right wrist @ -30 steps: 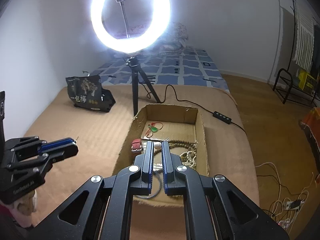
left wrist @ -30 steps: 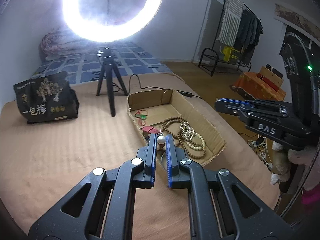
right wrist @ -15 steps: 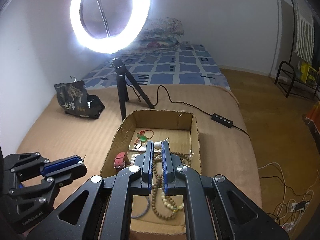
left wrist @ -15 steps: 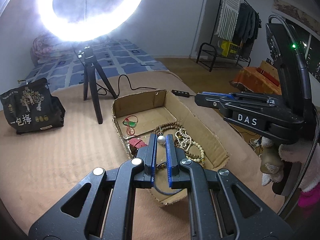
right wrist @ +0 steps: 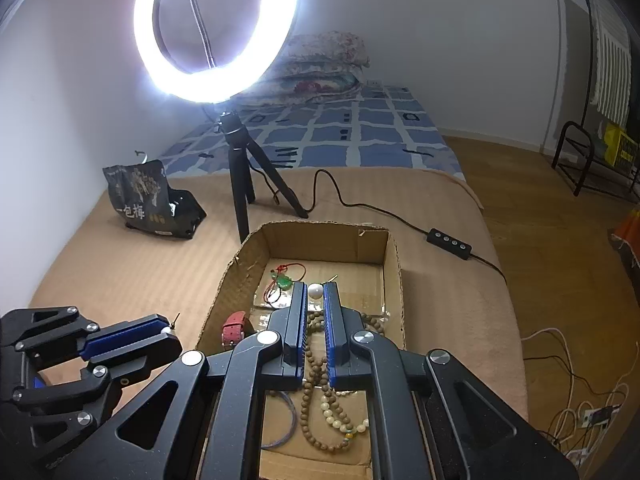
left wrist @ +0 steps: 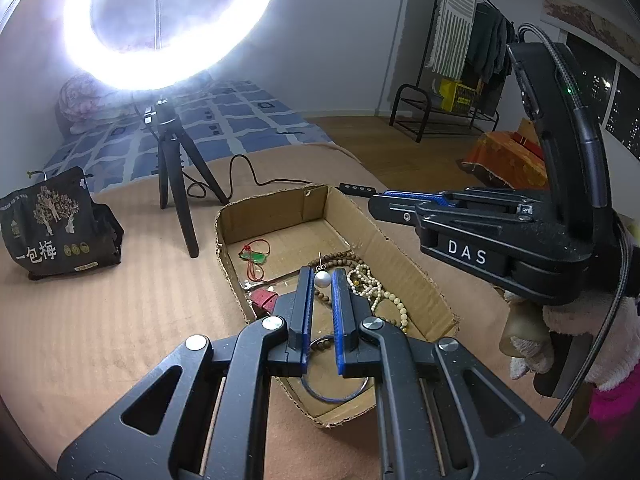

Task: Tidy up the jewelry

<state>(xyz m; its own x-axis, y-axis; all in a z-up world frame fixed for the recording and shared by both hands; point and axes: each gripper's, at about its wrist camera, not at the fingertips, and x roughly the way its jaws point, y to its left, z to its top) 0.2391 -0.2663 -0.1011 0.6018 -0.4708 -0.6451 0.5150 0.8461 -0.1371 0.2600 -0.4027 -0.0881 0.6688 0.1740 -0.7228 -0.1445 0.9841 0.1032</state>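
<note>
My left gripper (left wrist: 322,274) is shut on a pearl earring (left wrist: 322,279), a white ball with a thin gold pin, held above the open cardboard box (left wrist: 404,252). My right gripper (right wrist: 314,286) is shut on a second pearl earring (right wrist: 315,292) over the same box (right wrist: 394,264). Inside lie a green pendant on red cord (right wrist: 283,280), a red strap (right wrist: 234,327), brown wooden beads (right wrist: 310,376), cream beads (left wrist: 376,288) and a blue bangle (left wrist: 334,394). Each gripper shows in the other's view: the right one (left wrist: 378,202), the left one (right wrist: 170,330).
The box sits on a tan blanket (left wrist: 100,320) on a bed. A ring light on a black tripod (right wrist: 240,168) stands behind the box, its cable and switch (right wrist: 448,242) running right. A black printed bag (left wrist: 52,236) lies at the left. A gloved hand (left wrist: 580,320) holds the right gripper.
Both grippers have moved forward over the box, which now sits closer and lower in both views. Each still holds its pearl earring. The last half second shows little movement.
</note>
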